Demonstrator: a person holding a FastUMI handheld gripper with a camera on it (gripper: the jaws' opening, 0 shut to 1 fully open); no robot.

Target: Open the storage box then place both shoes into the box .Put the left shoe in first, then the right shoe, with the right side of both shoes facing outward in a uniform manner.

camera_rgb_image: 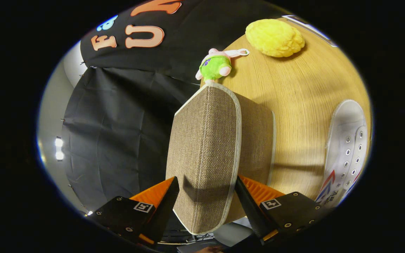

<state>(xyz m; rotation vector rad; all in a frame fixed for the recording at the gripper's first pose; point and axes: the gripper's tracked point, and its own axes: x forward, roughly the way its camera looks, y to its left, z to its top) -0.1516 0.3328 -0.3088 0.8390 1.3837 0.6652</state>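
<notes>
**boxfan:** While the lid [206, 154] of the storage box [255, 140] is getting swung up, the gripper [206, 196] is clamping both fingers on its edge. The box itself is sitting on the wooden table [294, 88], so I'd say we're in the opening step.

**tinkerer:** Yep. A white shoe [346, 154] is lying beside the box, a green plush toy [214, 66] beyond it, a yellow sponge-like thing [274, 37] further off. Next it's probably needing the lid fully back, then releasing and going for the left shoe.
</notes>
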